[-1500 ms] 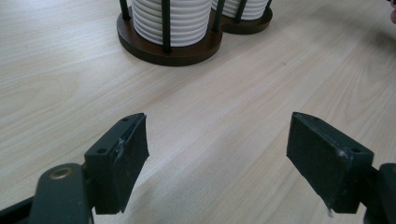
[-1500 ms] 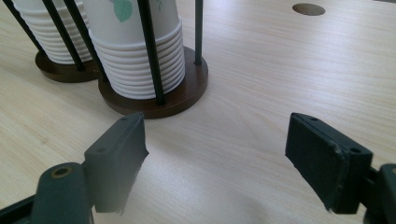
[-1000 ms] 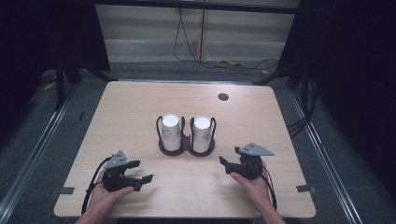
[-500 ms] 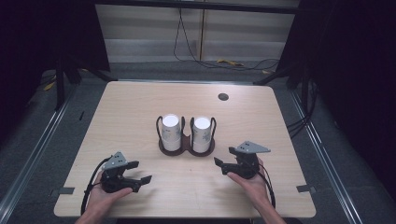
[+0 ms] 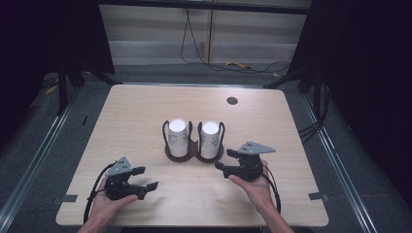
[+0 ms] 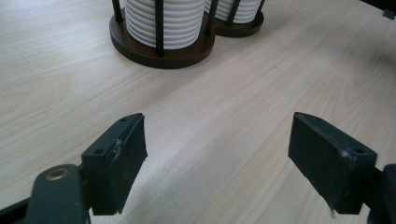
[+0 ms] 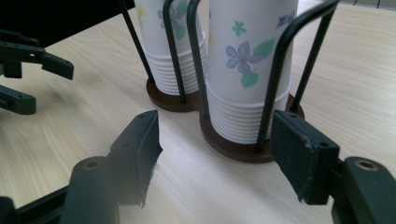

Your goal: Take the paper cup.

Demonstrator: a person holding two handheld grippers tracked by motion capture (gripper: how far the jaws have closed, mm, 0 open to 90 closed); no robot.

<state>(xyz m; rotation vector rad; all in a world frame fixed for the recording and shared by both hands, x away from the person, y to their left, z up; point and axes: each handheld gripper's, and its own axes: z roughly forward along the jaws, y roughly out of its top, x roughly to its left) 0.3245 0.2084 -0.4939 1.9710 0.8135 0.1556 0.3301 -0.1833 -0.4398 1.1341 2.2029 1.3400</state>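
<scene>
While the left gripper [image 5: 145,178] rests wide open near the table [image 5: 301,131] edge, the right gripper [image 5: 224,160] has just been closing, nothing between its jaws, aimed at the right cup stack [image 7: 250,60] standing mid-table in the holder [image 5: 193,154], likely to pull one cup.

Our left gripper [image 6: 217,163] hangs over bare table [image 6: 224,107], jaws wide apart. Beyond the fingers [image 6: 122,161], we see stacked cups [image 6: 163,21] in a holder [image 6: 161,53].

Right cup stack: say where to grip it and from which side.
Grip the top cup by its flared wall above the wire posts, coming from above; the posts block the lower ribbed rims. The right gripper, jaws just narrowed, holds nothing.
</scene>
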